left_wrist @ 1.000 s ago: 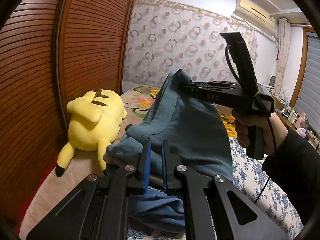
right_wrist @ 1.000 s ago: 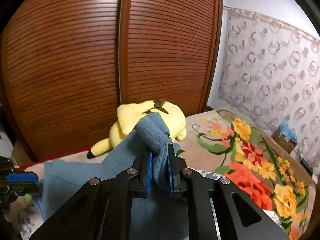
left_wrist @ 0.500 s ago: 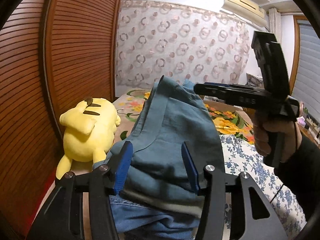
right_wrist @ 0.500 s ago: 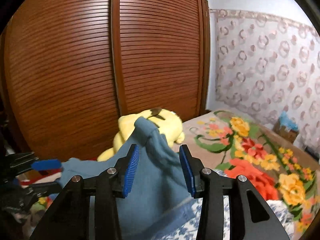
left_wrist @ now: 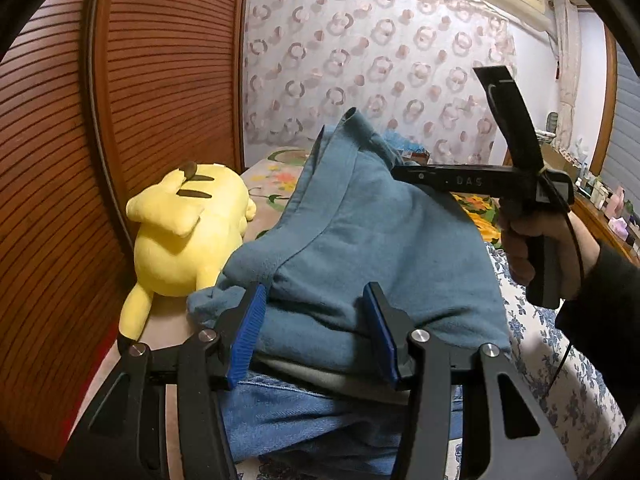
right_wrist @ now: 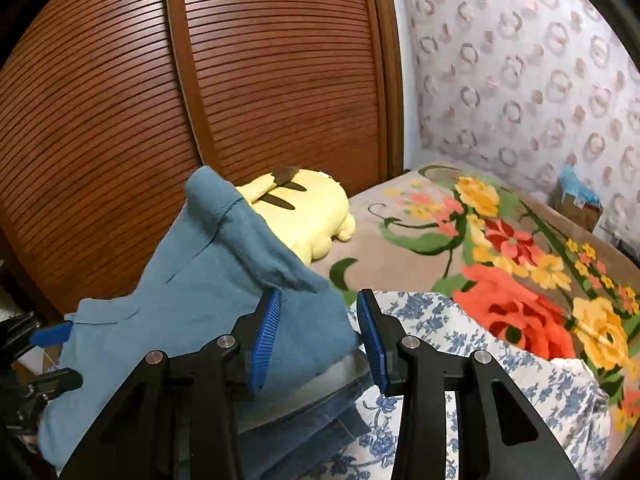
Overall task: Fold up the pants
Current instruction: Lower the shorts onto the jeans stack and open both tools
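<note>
- Presently, the teal pants (left_wrist: 360, 248) rest folded atop a clothes stack (left_wrist: 304, 412) on the bed (right_wrist: 404, 240).
- Left gripper (left_wrist: 316, 332) and right gripper (right_wrist: 318, 336): fingers wide, holding nothing.
- Judged step: release after fold; next, flattening the raised corner.

Dim, even indoor light with a cool cast; source not visible, shadows soft. Strong fisheye bending, black vignette at all corners, wardrobe doors (right_wrist: 240, 92) bowed. Slight motion blur on floral blanket (right_wrist: 520, 280) at right; mild video grain throughout.

teal-blue pants (left_wrist: 372, 240) — yellow plush toy (left_wrist: 188, 232), blue-flowered white sheet (right_wrist: 480, 344).
</note>
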`<state>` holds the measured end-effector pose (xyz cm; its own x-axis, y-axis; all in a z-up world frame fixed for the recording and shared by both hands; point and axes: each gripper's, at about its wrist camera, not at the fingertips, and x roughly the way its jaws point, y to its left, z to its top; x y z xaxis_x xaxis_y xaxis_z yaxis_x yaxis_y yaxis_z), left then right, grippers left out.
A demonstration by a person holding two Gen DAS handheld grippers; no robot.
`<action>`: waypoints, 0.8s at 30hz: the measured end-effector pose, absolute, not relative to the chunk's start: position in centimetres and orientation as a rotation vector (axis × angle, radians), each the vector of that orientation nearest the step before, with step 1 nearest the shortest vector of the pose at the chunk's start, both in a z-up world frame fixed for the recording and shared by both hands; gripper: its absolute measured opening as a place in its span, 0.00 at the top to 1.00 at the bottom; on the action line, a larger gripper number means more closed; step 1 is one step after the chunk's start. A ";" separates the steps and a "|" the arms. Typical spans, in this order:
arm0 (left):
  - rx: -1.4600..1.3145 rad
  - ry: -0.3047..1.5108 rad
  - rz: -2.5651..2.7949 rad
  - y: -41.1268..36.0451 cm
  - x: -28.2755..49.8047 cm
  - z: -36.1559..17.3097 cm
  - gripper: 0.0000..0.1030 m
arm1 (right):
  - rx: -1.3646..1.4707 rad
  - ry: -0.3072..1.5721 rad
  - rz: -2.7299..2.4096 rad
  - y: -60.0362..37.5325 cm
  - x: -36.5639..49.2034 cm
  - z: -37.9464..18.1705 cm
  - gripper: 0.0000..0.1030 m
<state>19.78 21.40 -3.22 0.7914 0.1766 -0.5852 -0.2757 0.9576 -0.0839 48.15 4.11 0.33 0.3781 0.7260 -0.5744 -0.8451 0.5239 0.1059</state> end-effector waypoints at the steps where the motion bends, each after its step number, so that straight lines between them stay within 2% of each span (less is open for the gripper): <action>1: -0.169 0.612 0.245 21.4 19.8 -3.3 0.50 | -0.211 0.614 1.014 4.1 48.1 0.4 0.60; 15: -0.149 0.600 0.251 20.7 17.9 -2.4 0.49 | -0.176 0.541 0.975 0.1 41.8 2.2 0.60; 18: -0.135 0.595 0.249 20.3 17.1 -2.0 0.46 | -0.179 0.528 0.977 -0.6 39.7 2.7 0.60; 22: -0.142 0.583 0.239 20.0 16.2 -1.6 0.24 | -0.177 0.517 0.980 -1.8 37.4 3.1 0.60; 24: -0.140 0.576 0.234 19.9 15.7 -1.4 0.16 | -0.179 0.516 0.976 -2.3 36.7 3.1 0.60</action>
